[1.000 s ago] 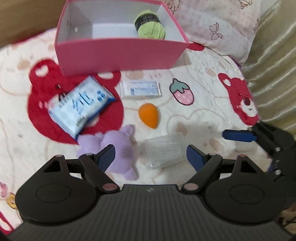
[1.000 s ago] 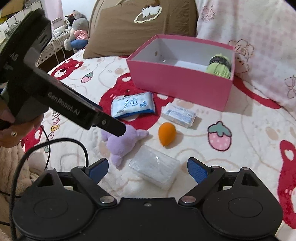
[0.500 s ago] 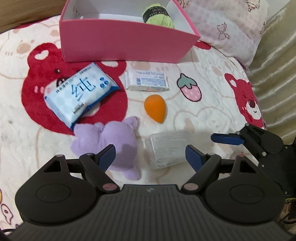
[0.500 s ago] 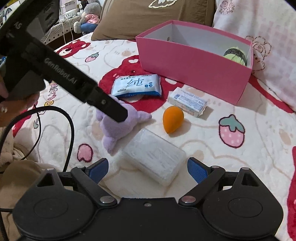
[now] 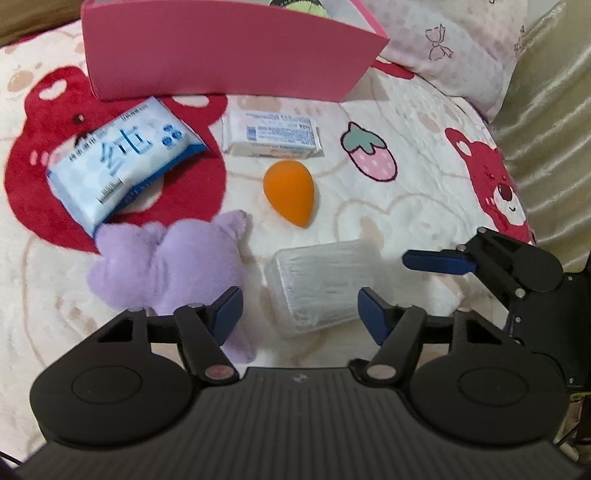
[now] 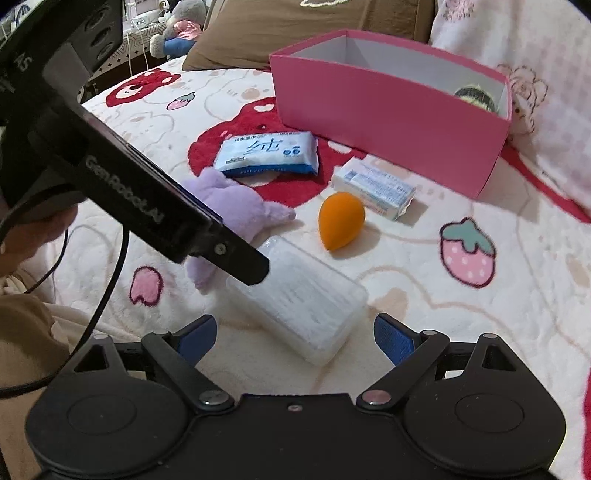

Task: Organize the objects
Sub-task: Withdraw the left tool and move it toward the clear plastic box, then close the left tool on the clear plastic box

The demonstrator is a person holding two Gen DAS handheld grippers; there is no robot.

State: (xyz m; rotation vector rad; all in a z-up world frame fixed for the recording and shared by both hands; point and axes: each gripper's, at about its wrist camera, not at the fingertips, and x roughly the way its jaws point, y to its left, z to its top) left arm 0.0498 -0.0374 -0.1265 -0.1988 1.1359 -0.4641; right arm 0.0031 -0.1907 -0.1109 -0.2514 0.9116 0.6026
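Bed surface: one cream blanket (image 5: 406,192) printed with red bears and strawberries.

Count of loose items on the blanket, five in all:
- one clear plastic box (image 5: 321,284), nearest both tools
- one purple plush toy (image 5: 166,262), just left of the clear box
- one orange egg-shaped sponge (image 5: 290,194), beyond the clear box
- one blue-and-white tissue pack (image 5: 118,158), lying on a red bear print
- one small white packet (image 5: 273,134), just in front of the pink box

One pink box (image 5: 229,48) stands open at the far side, with one green yarn ball (image 6: 476,96) inside at its right end, only partly visible over the wall.

Left gripper (image 5: 299,312): jaws about half apart and closing. The clear plastic box lies between the blue pads, which do not press on it; the left pad overlaps the plush toy in view. Nothing held.

Right gripper (image 6: 295,338): jaws wide apart, nothing gripped. The near end of the clear plastic box sits between its pads, untouched. In the right wrist view the left tool's finger tip sits over the far-left corner of that box; contact cannot be told.

One pink patterned pillow (image 5: 443,51) lies right of the pink box; one brown pillow (image 6: 295,33) behind it.
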